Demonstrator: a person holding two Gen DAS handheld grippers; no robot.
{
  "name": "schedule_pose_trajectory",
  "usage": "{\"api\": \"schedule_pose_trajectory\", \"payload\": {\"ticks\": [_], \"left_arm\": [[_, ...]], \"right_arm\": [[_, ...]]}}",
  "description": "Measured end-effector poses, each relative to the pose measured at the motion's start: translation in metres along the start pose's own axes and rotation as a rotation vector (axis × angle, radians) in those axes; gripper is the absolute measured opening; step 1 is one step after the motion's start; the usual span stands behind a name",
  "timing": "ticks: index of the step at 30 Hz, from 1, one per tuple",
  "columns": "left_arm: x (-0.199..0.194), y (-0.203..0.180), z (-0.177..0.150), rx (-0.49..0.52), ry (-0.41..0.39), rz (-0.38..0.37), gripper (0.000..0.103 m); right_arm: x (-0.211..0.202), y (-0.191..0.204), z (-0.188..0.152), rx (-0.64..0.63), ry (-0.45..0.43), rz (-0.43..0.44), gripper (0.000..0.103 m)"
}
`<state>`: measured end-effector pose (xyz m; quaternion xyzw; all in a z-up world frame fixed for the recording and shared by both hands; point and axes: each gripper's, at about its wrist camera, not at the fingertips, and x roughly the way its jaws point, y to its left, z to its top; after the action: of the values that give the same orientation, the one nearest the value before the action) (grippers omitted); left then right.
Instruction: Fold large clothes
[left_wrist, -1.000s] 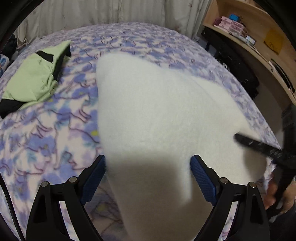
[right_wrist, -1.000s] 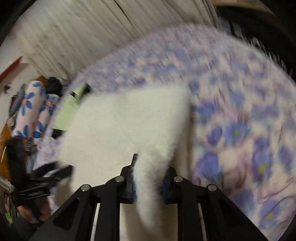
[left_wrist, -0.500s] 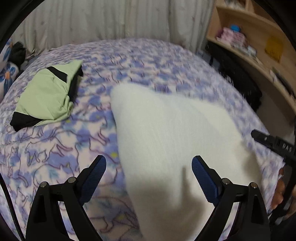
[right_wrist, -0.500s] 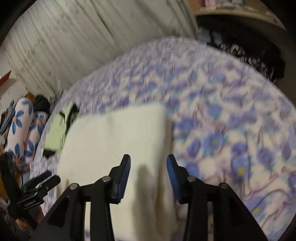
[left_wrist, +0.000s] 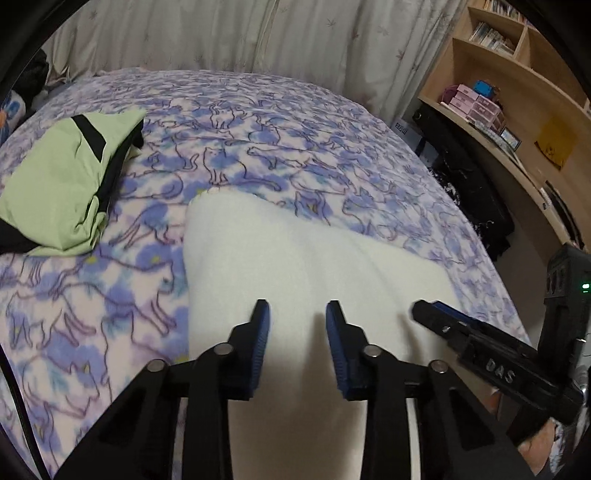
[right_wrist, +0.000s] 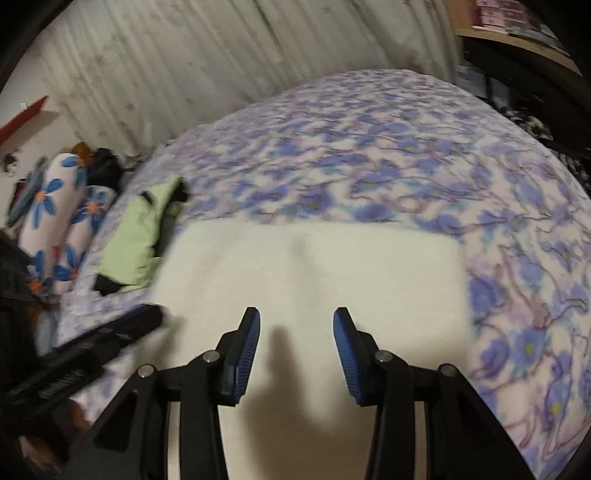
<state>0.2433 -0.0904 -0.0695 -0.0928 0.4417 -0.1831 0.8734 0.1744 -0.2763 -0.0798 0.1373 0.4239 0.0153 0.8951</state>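
A white fleece garment (left_wrist: 295, 266) lies folded and flat on the bed's purple cat-print blanket (left_wrist: 258, 147). My left gripper (left_wrist: 297, 308) hovers over its near part. Its jaws are closing, a narrow gap is left, and nothing is between them. In the right wrist view the same garment (right_wrist: 314, 266) shows as a wide rectangle. My right gripper (right_wrist: 293, 317) hangs above it, open and holding nothing. Each gripper shows in the other's view: the right gripper (left_wrist: 436, 314) at the right, the left gripper (right_wrist: 140, 321) at the left, blurred.
A folded light-green garment with black trim (left_wrist: 62, 184) lies on the bed to the left of the white one. Floral pillows (right_wrist: 55, 221) sit beyond the bed's left side. Wooden shelves (left_wrist: 517, 110) and dark items stand at the right, and a curtain (left_wrist: 258, 37) hangs behind the bed.
The right gripper let go of the white garment's edge and opened. Both grippers drew back and rose. The garment now lies flat. The left jaws went from wide open to a narrow gap.
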Motion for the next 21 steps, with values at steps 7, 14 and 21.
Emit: {"api": "schedule_pose_trajectory", "payload": {"ticks": [7,14,21], "left_arm": [[0.024,0.024,0.004,-0.048,0.043,-0.039,0.005],[0.023,0.021,0.004,-0.026,0.037,0.002,0.005],[0.005,0.015,0.006,-0.038,0.074,0.030,0.012]], "right_arm": [[0.005,-0.055,-0.003,0.066,-0.004,-0.004,0.003],[0.003,-0.054,0.000,0.078,-0.011,-0.005,0.003],[-0.022,-0.058,0.002,0.067,-0.018,-0.061,0.007]]}}
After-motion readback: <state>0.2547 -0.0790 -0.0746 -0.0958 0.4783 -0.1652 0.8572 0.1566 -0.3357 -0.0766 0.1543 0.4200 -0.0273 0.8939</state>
